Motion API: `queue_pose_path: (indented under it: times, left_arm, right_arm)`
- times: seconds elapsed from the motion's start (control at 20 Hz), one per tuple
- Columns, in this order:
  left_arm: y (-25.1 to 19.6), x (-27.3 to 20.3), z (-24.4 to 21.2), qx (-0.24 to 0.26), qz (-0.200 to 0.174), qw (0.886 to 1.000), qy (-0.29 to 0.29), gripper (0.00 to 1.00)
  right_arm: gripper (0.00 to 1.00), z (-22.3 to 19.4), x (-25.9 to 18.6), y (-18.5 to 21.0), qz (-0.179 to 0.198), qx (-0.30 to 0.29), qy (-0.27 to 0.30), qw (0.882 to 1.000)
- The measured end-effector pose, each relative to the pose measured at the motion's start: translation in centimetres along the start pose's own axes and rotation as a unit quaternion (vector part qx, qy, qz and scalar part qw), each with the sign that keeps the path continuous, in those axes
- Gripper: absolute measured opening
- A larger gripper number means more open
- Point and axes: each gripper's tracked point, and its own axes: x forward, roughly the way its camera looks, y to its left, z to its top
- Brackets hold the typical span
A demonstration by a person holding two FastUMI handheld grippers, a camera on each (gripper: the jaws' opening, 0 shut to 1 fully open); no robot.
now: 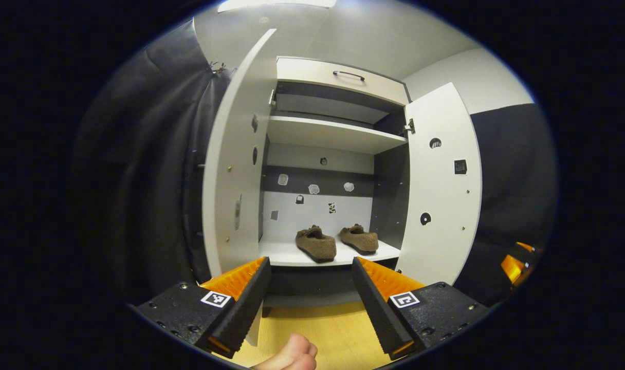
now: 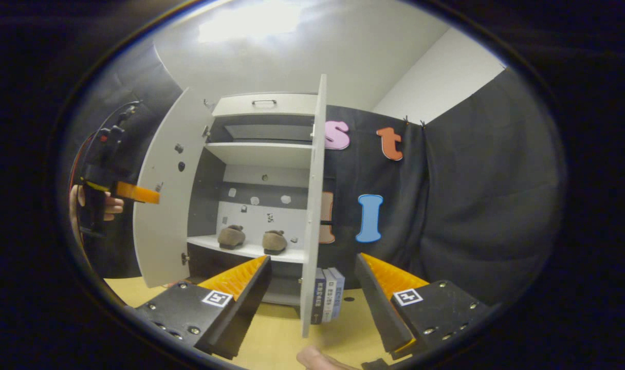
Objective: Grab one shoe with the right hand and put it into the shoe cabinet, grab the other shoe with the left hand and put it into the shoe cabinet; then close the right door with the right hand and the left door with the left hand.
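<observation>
1. Shoe cabinet (image 1: 338, 139) – white carcass with dark inner panels, standing on a pale wooden floor (image 1: 338, 329). A drawer with a dark handle (image 1: 348, 75) sits at 12 o'clock across the top, and an upper shelf lies below it.
2. Left door (image 1: 235, 174) – swung wide open, at 9 o'clock of the cabinet opening in the left gripper view.
3. Right door (image 1: 438, 190) – also open, at 3 o'clock of the opening. In the right gripper view it is seen edge-on, between the claw fingers and the cabinet interior.
4. Left shoe (image 1: 316, 242) – brown, fuzzy slipper type, resting on the lower shelf (image 1: 284, 254) with its toe toward the camera.
5. Right shoe (image 1: 360, 238) – the matching brown shoe, just beside the first at its 3 o'clock, on the same shelf and apart from it.
6. Left claw (image 1: 310, 293) – released, the orange-and-black fingers spread with nothing between them, held in front of the cabinet and well apart from the shoes. In the right gripper view it appears at 9 o'clock, beside the outer face of the left door, gripped by a hand.
7. Right claw (image 2: 312, 293) – released, fingers wide apart and straddling the lower edge of the right door without visibly touching it.
8. Books (image 2: 327, 295) – a few upright spines on the floor at 6 o'clock of the right door.
</observation>
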Motion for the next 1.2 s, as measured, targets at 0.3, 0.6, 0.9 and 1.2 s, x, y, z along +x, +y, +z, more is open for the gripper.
queue_pose_path:
  times: [0.3,0.6,0.9,1.2]
  left_arm:
    - [0.1,-4.0,-2.2,-0.017,-0.009,1.0,-0.024,0.96]
    - [-2.6,-6.1,-3.7,-0.016,-0.04,0.998,-0.035,0.96]
    - [-1.7,-6.8,-3.5,-0.013,-0.029,0.999,-0.044,0.93]
    - [-1.0,-6.0,-4.4,-0.022,-0.025,0.999,-0.031,1.0]
  right_arm:
    - [0.98,0.8,6.0,-10.5,-0.003,-0.015,0.034,0.999]
    - [0.99,2.1,13.7,-20.4,0.03,0.053,0.067,0.996]
    - [1.0,0.2,16.7,-24.0,0.0,-0.022,0.122,0.992]
    - [1.0,0.9,19.3,-15.7,0.066,-0.018,0.112,0.991]
